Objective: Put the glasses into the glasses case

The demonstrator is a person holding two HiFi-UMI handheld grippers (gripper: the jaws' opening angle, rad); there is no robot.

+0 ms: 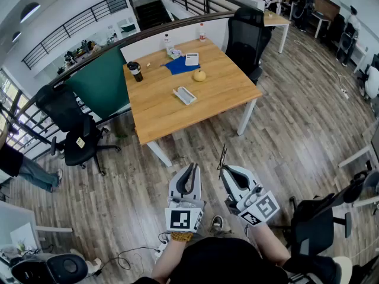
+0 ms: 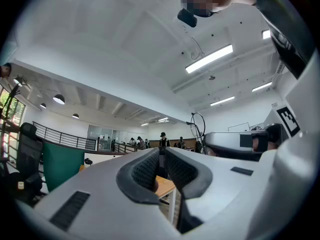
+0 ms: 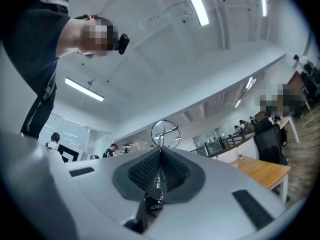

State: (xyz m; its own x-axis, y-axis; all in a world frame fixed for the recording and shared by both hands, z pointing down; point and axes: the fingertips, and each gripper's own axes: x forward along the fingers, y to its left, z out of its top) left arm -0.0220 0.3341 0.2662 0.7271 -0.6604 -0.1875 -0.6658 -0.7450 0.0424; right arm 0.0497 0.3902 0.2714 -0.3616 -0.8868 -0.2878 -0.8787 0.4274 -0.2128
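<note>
Head view puts the wooden worktop (image 1: pixel 160 108) in the upper middle of the frame. The pale oblong glasses case (image 1: pixel 185 94) on it is too small for me to tell whether it is open or closed. At lower middle, the right gripper (image 1: pixel 224 170) has its jaws clamped on the glasses (image 1: pixel 222 157), which show here only as a thin dark wire. Right gripper view gives me one round wire rim above the ribbed black pads (image 3: pixel 144 171); the rest is hidden. The left gripper (image 1: pixel 192 167) has its jaws pressed together on nothing.

Glasses case (image 1: pixel 184 95) on table (image 1: pixel 160 114) centre, fruit (image 1: pixel 199 75) behind-R, mug (image 1: pixel 135 71) back-L, chair (image 1: pixel 80 141) L of table.
</note>
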